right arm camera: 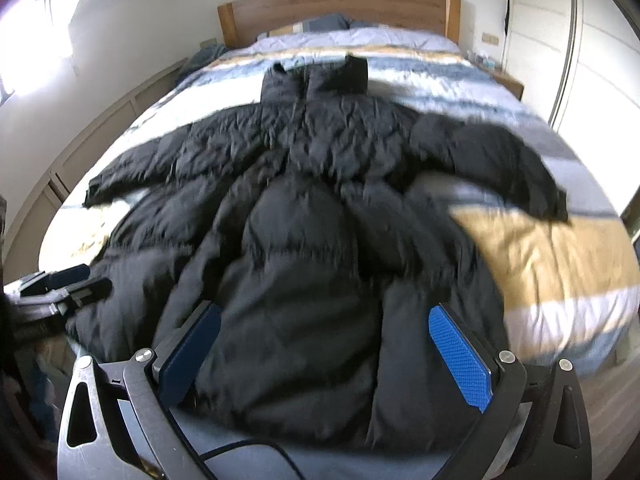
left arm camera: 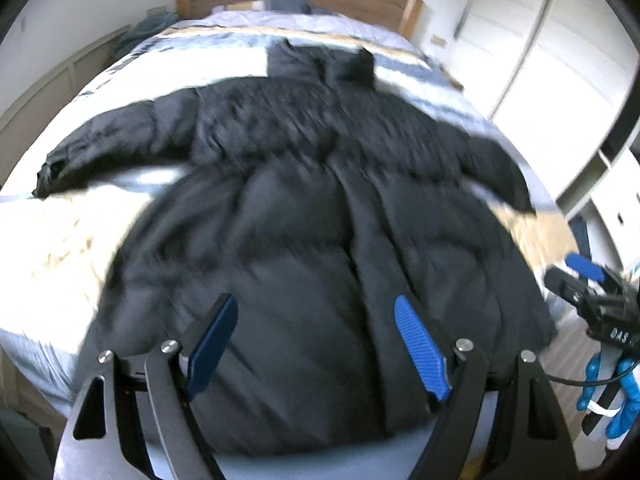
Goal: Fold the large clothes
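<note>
A large black puffer jacket (left arm camera: 312, 216) lies spread front-up on the bed, collar far, hem near, both sleeves stretched out to the sides. It also shows in the right wrist view (right arm camera: 312, 216). My left gripper (left arm camera: 316, 340) is open and empty, hovering over the hem. My right gripper (right arm camera: 324, 352) is open and empty over the hem too. The right gripper shows at the right edge of the left wrist view (left arm camera: 580, 280). The left gripper shows at the left edge of the right wrist view (right arm camera: 68, 284). Both views are blurred.
The bed has a striped white, grey and tan cover (right arm camera: 560, 264) and a wooden headboard (right arm camera: 340, 4). White wardrobe doors (right arm camera: 580, 48) stand to the right. A low ledge (right arm camera: 80, 148) runs along the left wall. Wooden floor (left arm camera: 568, 364) lies right of the bed.
</note>
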Action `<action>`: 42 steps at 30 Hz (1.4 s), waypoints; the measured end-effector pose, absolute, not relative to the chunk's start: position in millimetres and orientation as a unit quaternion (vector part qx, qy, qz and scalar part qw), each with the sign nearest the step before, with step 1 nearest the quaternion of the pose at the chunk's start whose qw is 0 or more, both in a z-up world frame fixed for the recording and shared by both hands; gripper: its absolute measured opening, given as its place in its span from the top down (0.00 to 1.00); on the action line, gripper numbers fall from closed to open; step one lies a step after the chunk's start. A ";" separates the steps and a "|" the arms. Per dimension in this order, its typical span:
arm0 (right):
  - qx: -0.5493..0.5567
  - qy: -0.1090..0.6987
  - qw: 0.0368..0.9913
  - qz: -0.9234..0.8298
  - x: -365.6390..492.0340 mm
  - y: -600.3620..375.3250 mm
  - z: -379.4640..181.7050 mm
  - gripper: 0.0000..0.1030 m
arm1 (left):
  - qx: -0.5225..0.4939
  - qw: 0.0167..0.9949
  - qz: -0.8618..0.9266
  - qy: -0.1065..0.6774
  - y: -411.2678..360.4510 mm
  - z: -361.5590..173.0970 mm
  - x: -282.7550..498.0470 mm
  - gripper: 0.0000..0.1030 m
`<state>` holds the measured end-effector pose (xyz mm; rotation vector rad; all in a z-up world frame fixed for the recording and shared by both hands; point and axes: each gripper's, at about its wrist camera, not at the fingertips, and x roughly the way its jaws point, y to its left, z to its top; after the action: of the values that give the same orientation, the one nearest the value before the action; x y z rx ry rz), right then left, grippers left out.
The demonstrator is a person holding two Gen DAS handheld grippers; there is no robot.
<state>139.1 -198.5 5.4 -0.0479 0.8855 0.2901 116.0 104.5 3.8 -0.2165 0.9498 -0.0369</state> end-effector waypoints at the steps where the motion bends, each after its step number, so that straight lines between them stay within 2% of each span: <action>1: -0.025 0.419 0.897 0.139 147.7 -197.3 12.6 0.01 | -0.120 0.883 -0.012 0.453 125.3 9.5 130.1 0.22; 8: -0.021 0.381 0.915 0.131 227.3 -190.8 50.2 0.01 | -0.273 0.855 0.089 0.432 298.1 -4.5 204.9 0.22; 12: -0.025 0.373 0.919 0.124 273.5 -182.7 54.5 0.01 | -0.375 0.820 0.148 0.407 397.6 -42.3 219.6 0.22; 17: -0.003 0.388 0.915 0.112 330.2 -176.5 38.5 0.01 | -0.467 0.779 0.196 0.370 479.7 -91.8 223.4 0.22; 24: 0.004 0.411 0.907 0.096 375.3 -172.3 9.0 0.01 | -0.583 0.736 0.202 0.280 543.2 -143.6 221.2 0.22; 29: 0.013 0.423 0.902 0.083 389.3 -179.1 -7.0 0.01 | -0.629 0.717 0.189 0.235 564.1 -161.6 229.6 0.26; 32: 0.019 0.425 0.901 0.078 390.9 -186.9 -10.1 0.01 | -0.640 0.713 0.185 0.218 562.6 -157.8 237.1 0.59; 33: 0.021 0.426 0.901 0.077 390.4 -189.2 -10.4 0.01 | -0.646 0.711 0.180 0.210 562.2 -157.9 236.1 0.75; 34: 0.022 0.426 0.901 0.077 389.8 -191.6 -10.6 0.01 | -0.647 0.713 0.175 0.206 561.9 -152.0 239.0 0.82; 37: 0.027 0.422 0.903 0.075 385.3 -198.7 -8.6 0.01 | -0.625 0.733 0.169 0.209 551.0 -132.0 246.5 0.87; 42: 0.043 0.408 0.909 0.070 373.6 -215.7 -1.7 0.01 | -0.596 0.762 0.146 0.210 532.0 -92.8 250.9 0.89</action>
<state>373.6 -215.7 -1.7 0.0884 0.8414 0.1450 250.9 532.0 -92.8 -1.2961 0.4561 0.3166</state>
